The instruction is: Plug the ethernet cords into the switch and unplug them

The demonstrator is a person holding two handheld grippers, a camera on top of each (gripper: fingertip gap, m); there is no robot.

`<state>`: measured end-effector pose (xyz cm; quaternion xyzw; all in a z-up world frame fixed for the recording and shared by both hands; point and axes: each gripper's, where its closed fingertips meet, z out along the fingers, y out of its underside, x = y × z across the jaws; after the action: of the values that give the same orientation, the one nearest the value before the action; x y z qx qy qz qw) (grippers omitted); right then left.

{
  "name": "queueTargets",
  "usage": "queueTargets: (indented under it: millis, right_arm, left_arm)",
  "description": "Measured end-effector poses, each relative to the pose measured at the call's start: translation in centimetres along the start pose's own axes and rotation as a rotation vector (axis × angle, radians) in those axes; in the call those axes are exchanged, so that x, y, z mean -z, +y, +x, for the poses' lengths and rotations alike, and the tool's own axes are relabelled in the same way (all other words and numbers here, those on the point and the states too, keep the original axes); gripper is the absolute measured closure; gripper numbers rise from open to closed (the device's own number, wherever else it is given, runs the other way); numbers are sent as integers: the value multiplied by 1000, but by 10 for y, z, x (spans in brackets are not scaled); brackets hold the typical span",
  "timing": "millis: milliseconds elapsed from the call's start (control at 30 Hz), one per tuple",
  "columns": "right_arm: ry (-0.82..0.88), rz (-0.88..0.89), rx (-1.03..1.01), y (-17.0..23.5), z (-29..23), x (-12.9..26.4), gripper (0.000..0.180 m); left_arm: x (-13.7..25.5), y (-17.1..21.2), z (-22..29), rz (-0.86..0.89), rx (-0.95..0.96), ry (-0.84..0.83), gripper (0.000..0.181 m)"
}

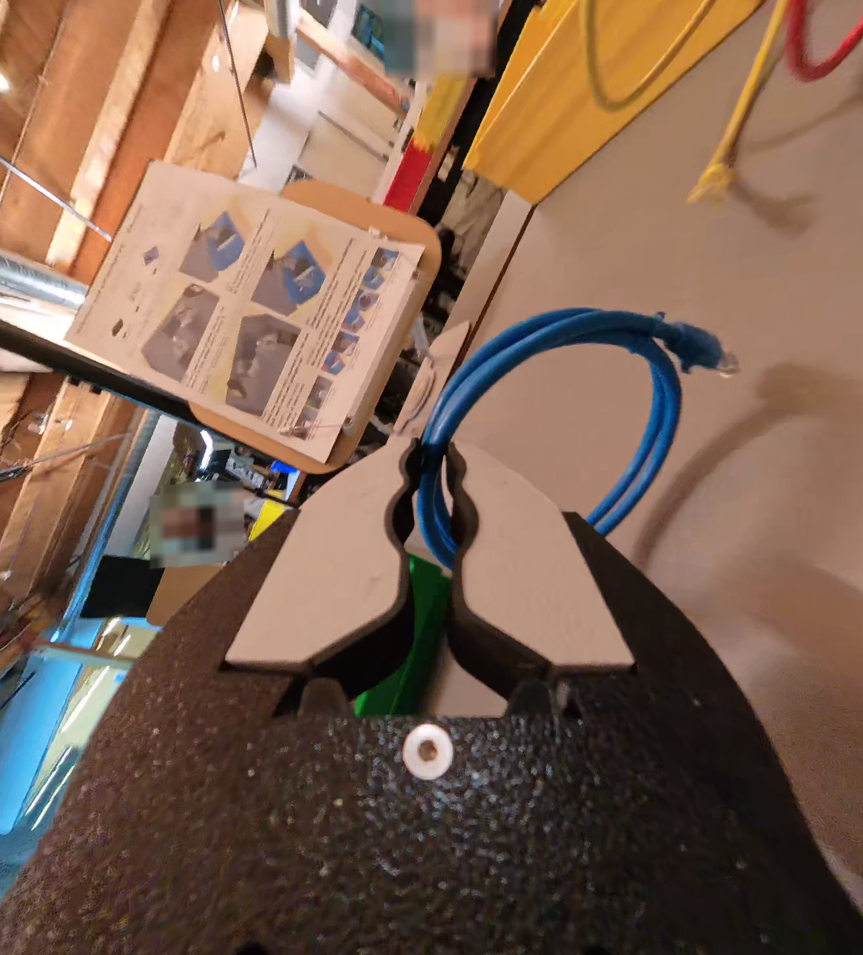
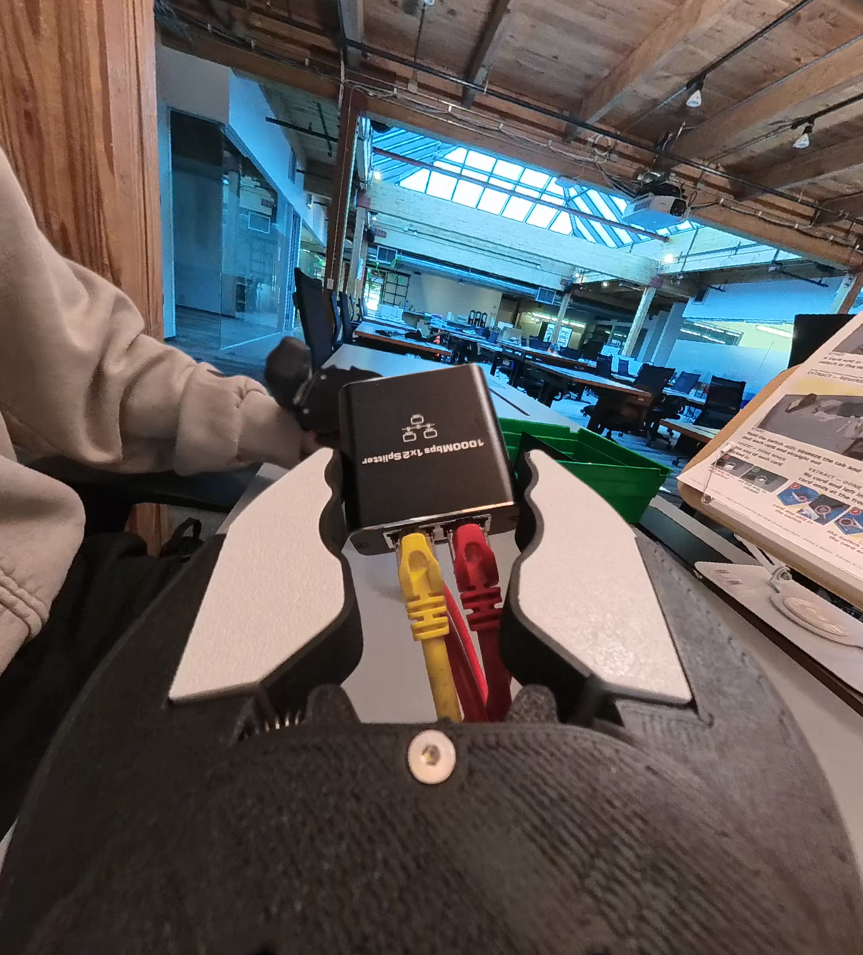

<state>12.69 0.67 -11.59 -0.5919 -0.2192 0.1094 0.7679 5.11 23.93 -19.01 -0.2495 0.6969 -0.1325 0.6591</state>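
My right gripper (image 2: 429, 460) is shut on the black switch (image 2: 419, 413) and holds it above the table. A yellow plug (image 2: 421, 584) and a red plug (image 2: 478, 579) sit in its two near ports, and their cords run back between the fingers. My left gripper (image 1: 432, 455) is shut on a looped blue ethernet cord (image 1: 548, 330). The cord's clear plug (image 1: 718, 356) hangs free beyond the fingertips, over the table. A loose yellow cord end (image 1: 713, 181) and a red cord loop (image 1: 822, 51) lie farther off on the beige table (image 1: 729, 517).
A clipboard with an instruction sheet (image 2: 806, 465) stands on a stand at the right; it also shows in the left wrist view (image 1: 248, 310). A green bin (image 2: 599, 465) sits behind the switch. A person's sleeve (image 2: 83, 387) is on the left. A yellow box (image 1: 548, 103) stands at the table's far side. The tips of one gripper are about 25 cm away from the tips of the other.
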Motion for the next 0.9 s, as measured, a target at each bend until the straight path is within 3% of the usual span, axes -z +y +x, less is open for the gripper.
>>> queueTargets:
  millis: [233, 333, 433, 600, 700, 767, 900]
  right_arm:
    - [-4, -11, 6, 1, -1, 0, 115]
    - [-9, -6, -2, 1, -1, -1, 115]
    - [-16, -14, -3, 3, -3, -3, 115]
    - [-24, -28, 4, 5, -5, -7, 115]
    - [-29, -29, 1, 6, -6, -9, 115]
    - [-33, -35, 2, 7, -7, -10, 114]
    - [-36, -53, 10, 8, -9, -8, 115]
  left_arm:
    - [63, -4, 47, 32, -12, 243, 165]
    - [90, 27, 87, -148, 89, 536, 142]
    - [109, 51, 101, -311, 217, 707, 133]
    - [83, 11, 79, -391, 523, 622, 143]
    - [69, -20, 114, -549, 826, 781, 139]
    - [55, -34, 130, -567, 996, 865, 140]
    - [35, -8, 112, -566, 979, 706, 141]
